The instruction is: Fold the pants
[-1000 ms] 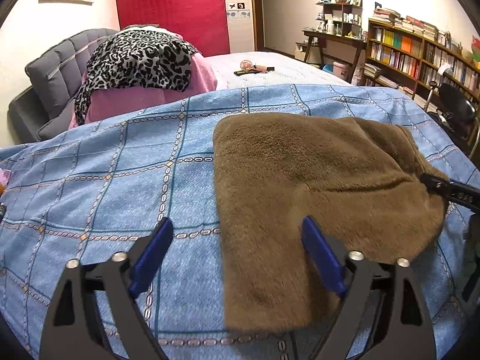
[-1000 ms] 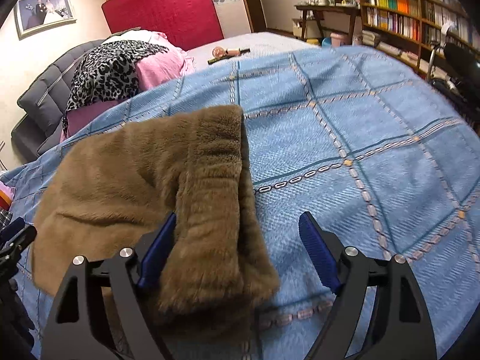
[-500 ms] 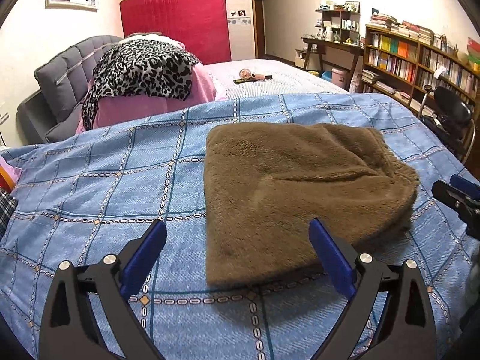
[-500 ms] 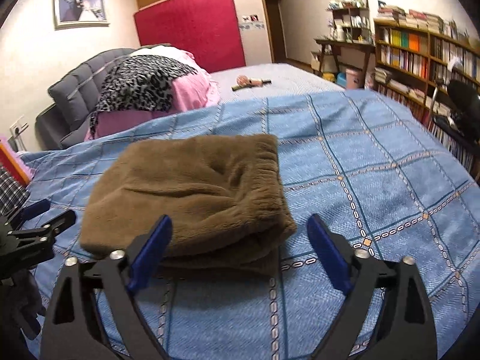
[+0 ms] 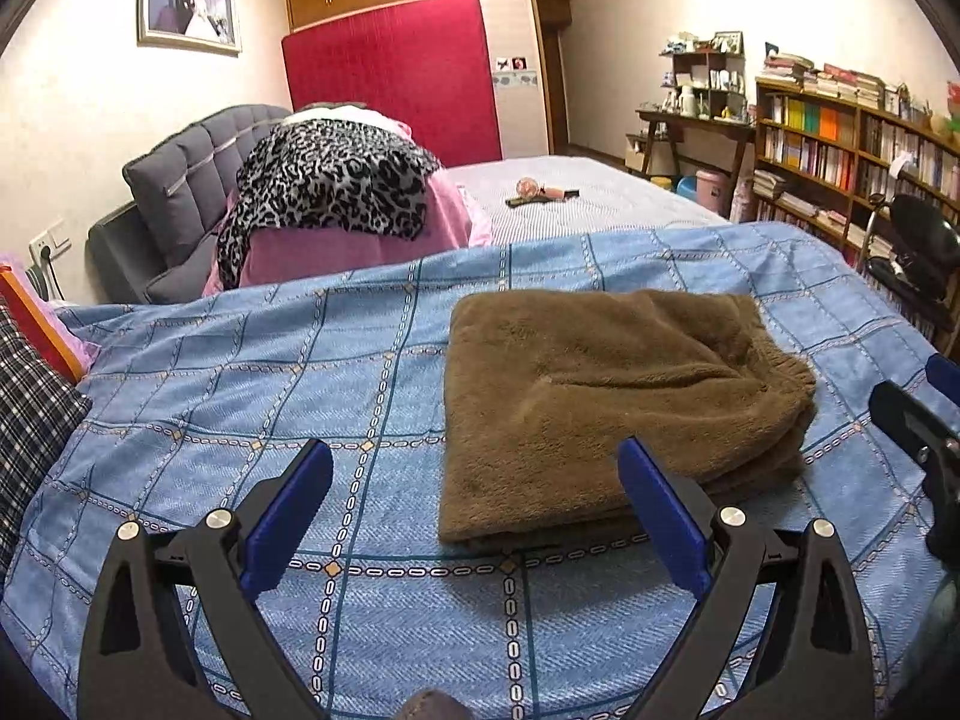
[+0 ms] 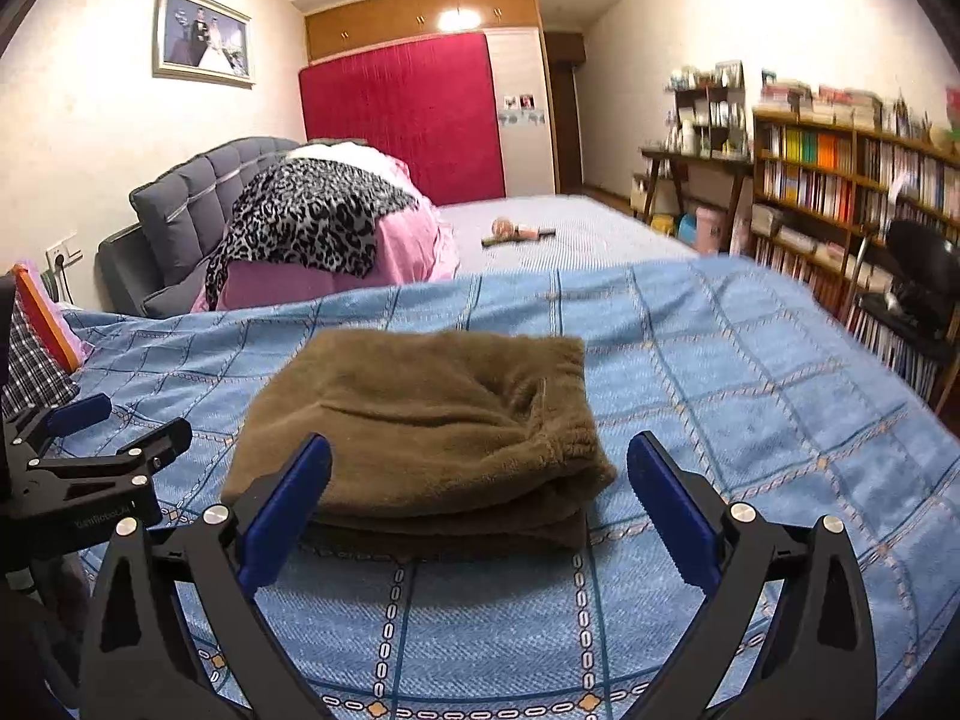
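At the left, the left gripper [image 5: 474,516] hangs above the blue checked bedspread [image 5: 240,396], jaws wide with nothing between them; they have only just finished spreading. Just right of it lie the brown fleece pants [image 5: 600,408], folded into a thick, squarish bundle that sits flat on the bedspread, touched by neither tool. Further right, the right gripper [image 6: 480,504] is likewise wide and empty, its jaws having just been opening, with the bundle lying beyond its blue pads [image 6: 288,504] rather than between them.

To my eye the folding itself is finished and this is the letting-go step. What remains, if anything, is a tidy-up: the lower layers stick out a little at the near edge and right corner, so a light press or nudge there would square the stack.

The far side of the bundle is hidden by its own bulk, so I can't say whether the layers line up there. The hands holding the tools are out of sight, and the bookshelf [image 6: 840,180] in the right view is blurred.
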Demonstrator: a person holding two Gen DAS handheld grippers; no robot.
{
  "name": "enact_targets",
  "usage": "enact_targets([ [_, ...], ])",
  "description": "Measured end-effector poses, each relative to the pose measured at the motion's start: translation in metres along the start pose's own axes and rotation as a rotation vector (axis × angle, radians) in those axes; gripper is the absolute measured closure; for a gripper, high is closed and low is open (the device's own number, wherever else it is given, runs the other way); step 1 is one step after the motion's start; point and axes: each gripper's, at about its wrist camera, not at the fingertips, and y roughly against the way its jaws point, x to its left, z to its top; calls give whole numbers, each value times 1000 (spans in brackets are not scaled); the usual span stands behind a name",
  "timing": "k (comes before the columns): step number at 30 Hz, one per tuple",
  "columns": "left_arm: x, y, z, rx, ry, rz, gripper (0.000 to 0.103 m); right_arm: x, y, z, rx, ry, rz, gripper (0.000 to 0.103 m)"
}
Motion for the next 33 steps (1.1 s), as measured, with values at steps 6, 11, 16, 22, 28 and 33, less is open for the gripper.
enact_targets([
  [6,-1,15,1,-24,26,-8,8,10,8,-4,-5,36,-12,3],
  [11,-7,20,-3,-15,24,30,8,11,10,-6,3,34,-8,3],
  [16,-7,21,-7,4,46,-19,8,13,8,-11,37,49,-3,3],
  [22,-7,23,-10,6,40,-17,8,13,5,-16,62,52,2,3],
  [28,-9,23,-12,10,28,-19,8,17,1,-17,76,68,8,3],
  [33,-8,20,-14,27,31,-35,8,17,0,-15,78,67,2,3],
])
